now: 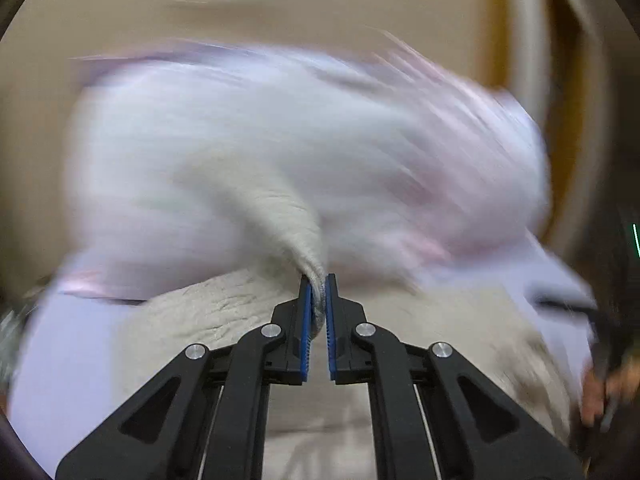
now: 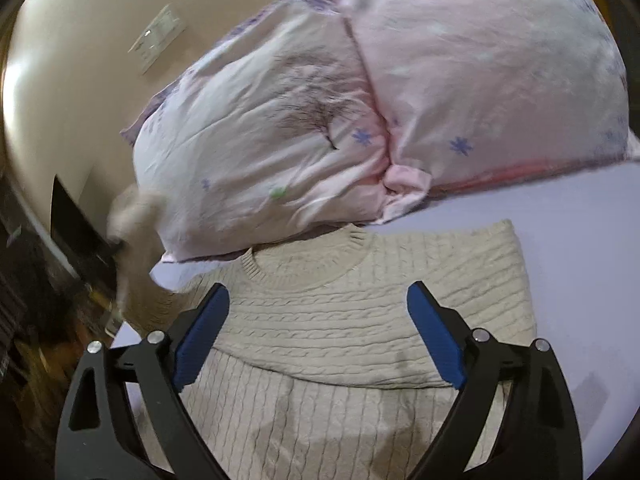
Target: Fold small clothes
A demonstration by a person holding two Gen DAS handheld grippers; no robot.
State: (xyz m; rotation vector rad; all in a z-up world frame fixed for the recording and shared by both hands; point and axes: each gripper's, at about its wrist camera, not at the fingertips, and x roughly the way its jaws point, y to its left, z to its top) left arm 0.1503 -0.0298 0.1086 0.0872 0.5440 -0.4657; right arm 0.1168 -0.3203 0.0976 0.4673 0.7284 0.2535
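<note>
A cream cable-knit sweater [image 2: 360,320] lies on a pale lilac sheet [image 2: 580,280], neck hole toward the pillows, with one side folded over its body. My right gripper [image 2: 318,300] is open and empty, hovering just above the sweater's chest. My left gripper [image 1: 318,292] is shut on a bunched piece of the sweater [image 1: 292,220], which looks like a sleeve, and holds it lifted. The left wrist view is heavily motion-blurred. In the right wrist view the lifted sleeve [image 2: 136,216] shows blurred at the left edge of the bed.
A large pink and white duvet or pillow pile [image 2: 360,100] with small blue and green prints lies right behind the sweater. A cream wall [image 2: 80,40] with a switch plate [image 2: 156,38] is at the left. Dark furniture [image 2: 40,300] stands left of the bed.
</note>
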